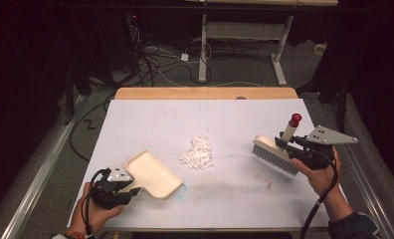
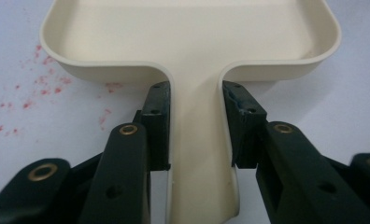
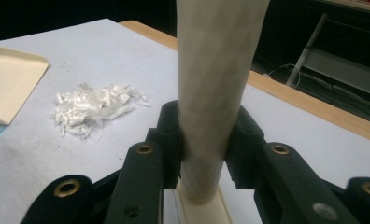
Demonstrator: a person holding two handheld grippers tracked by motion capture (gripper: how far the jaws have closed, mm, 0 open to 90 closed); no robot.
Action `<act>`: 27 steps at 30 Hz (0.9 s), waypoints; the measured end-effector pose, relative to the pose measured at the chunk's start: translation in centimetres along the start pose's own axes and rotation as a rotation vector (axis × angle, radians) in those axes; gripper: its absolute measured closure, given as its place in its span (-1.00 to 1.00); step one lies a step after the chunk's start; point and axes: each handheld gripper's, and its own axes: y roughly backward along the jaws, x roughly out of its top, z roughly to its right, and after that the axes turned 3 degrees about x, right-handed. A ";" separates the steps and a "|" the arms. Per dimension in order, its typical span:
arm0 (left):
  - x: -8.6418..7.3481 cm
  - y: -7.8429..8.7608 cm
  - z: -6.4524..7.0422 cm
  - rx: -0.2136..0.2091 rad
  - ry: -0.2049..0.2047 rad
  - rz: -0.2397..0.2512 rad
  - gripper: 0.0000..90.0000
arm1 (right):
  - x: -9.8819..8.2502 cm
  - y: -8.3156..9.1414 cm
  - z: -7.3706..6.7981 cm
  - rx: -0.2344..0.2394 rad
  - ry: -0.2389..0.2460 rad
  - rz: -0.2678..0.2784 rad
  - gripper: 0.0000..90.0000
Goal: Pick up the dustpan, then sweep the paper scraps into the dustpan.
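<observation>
A cream dustpan [image 1: 153, 174] lies on the white table [image 1: 150, 117] at the front left. My left gripper [image 1: 128, 191] is shut on its flat handle [image 2: 197, 140], one pad on each side. To the right I hold a brush [image 1: 274, 153] with grey bristles, a pale handle [image 3: 213, 79] and a red cap [image 1: 295, 119]; my right gripper [image 1: 287, 144] is shut on that handle. A small pile of white paper shreds [image 1: 199, 152] lies mid-table between dustpan and brush, and the same shreds [image 3: 94, 108] sit left of the brush handle in the right gripper view.
Red specks [image 2: 31, 93] dot the table beside the dustpan, with faint red marks [image 1: 264, 179] and a blue smear [image 1: 184, 187] near the front. A wooden edge [image 1: 205, 93] borders the far side. Beyond it are cables [image 1: 155, 59] and a desk frame [image 1: 245, 45] on the floor.
</observation>
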 end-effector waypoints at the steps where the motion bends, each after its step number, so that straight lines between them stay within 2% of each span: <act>1: 0.1 0.0 0.0 -0.004 -0.002 -0.003 0.42 | 0.0 -0.2 0.2 0.000 -0.001 -0.002 0.58; 5: 0.2 -0.2 -0.1 -0.008 -0.004 -0.003 0.42 | 0.2 -1.0 0.6 -0.021 0.004 -0.007 0.58; 7: 0.3 -0.3 0.0 -0.012 0.004 -0.004 0.42 | 0.4 -1.4 1.0 -0.034 0.000 0.001 0.58; 12: 0.3 -0.3 0.1 -0.004 -0.006 -0.008 0.41 | 1.1 -2.5 1.8 -0.059 -0.010 0.025 0.58; 14: 0.4 -0.5 0.2 -0.006 -0.003 -0.011 0.41 | 1.9 -3.8 2.3 -0.074 -0.017 0.033 0.58; 16: 0.5 -0.6 0.2 -0.001 -0.011 -0.015 0.41 | 2.1 -4.2 2.4 -0.083 -0.011 0.031 0.58; 18: 0.6 -0.8 0.4 -0.004 -0.015 -0.021 0.41 | 2.8 -5.6 2.8 -0.105 -0.013 0.026 0.58; 20: 0.7 -1.1 0.4 -0.007 -0.016 -0.026 0.41 | 2.9 -6.6 3.1 -0.116 -0.024 0.018 0.58; 25: 0.7 -1.5 0.5 -0.008 -0.020 -0.032 0.41 | 2.8 -9.0 3.5 -0.168 -0.011 -0.025 0.58; 27: 0.7 -1.5 0.5 -0.008 -0.023 -0.034 0.41 | 2.7 -9.6 3.5 -0.176 -0.026 -0.031 0.58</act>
